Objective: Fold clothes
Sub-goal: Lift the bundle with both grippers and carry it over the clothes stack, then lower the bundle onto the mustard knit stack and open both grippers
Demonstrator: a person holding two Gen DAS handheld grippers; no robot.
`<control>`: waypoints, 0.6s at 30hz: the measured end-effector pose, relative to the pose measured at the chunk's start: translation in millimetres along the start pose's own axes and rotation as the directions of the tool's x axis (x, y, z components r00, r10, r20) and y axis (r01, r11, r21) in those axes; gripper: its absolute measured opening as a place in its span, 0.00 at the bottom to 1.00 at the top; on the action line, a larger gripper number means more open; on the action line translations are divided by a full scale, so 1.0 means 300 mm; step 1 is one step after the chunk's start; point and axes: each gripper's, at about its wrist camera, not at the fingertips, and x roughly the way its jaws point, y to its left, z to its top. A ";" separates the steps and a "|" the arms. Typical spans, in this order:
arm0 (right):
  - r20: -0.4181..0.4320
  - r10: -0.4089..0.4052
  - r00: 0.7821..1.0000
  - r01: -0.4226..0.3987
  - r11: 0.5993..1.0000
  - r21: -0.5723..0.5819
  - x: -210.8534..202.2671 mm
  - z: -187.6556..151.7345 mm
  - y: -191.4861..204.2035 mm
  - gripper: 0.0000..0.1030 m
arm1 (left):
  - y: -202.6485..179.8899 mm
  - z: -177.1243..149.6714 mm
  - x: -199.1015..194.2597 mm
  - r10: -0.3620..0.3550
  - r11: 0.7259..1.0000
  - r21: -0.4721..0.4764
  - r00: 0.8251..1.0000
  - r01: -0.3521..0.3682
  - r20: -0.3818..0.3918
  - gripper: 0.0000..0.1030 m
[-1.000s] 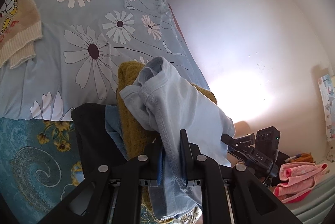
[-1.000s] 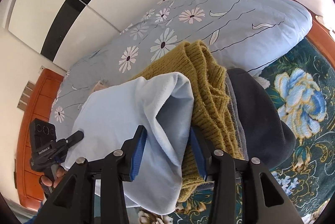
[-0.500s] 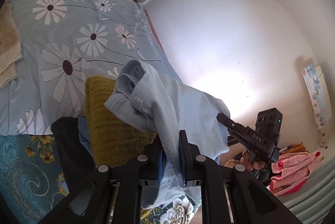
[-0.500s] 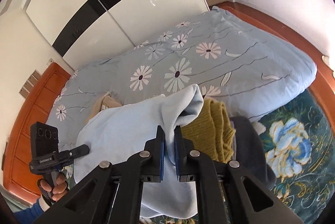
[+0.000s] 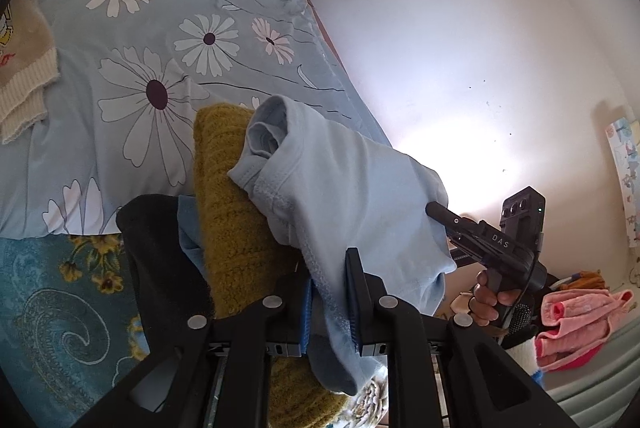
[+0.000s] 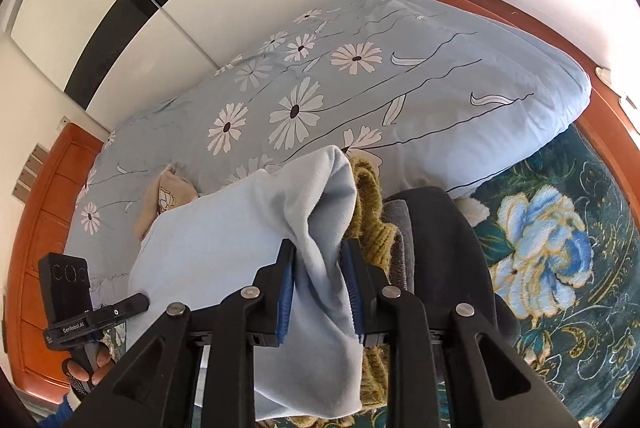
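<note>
Left gripper: the jaws stand narrowly apart with a bunched, stitched edge of the light blue garment filling the gap; the cloth touches both blue pads, so it is judged gripped. Right gripper: the jaws are a little wider, with a thick fold of the same garment pinched between the pads and hanging below them.

Position of the garment: it spans the two grippers, raised above a pile of clothes. In the left wrist view the right gripper shows at 3 o'clock, with the cloth stretched toward it. In the right wrist view the left gripper shows at 8 o'clock, at the far edge of the cloth.

Outward from the grippers: a mustard knit sweater lies directly under the garment, with a dark garment beside it at 9 o'clock. Beyond, toward 12 o'clock, lies the daisy-print duvet; a beige knit piece rests on it at 10 o'clock in the left view.

Procedure for the step judged in hand, spreading the garment for a fold:
- Keep both grips firm; the right fold is bulky and may slip
- Draw the grippers apart until the span is taut and level
- Clear the sweater, whose loose knit may snag
- Lower onto a bare part of the bed
</note>
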 end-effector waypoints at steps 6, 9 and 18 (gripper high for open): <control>0.053 -0.060 0.997 0.059 0.998 0.023 -0.094 -0.005 -0.020 0.29 | -0.008 0.001 -0.102 0.076 0.996 0.038 0.995 -0.078 0.061 0.24; 0.089 -0.049 0.995 0.051 0.999 -0.015 -0.152 -0.010 0.024 0.29 | -0.045 0.010 -0.163 0.120 0.989 0.072 0.986 -0.129 0.118 0.24; 0.015 -0.057 0.998 0.059 0.969 -0.240 -0.051 -0.121 0.235 0.29 | -0.200 -0.066 -0.038 0.187 0.940 0.279 0.980 -0.197 0.062 0.34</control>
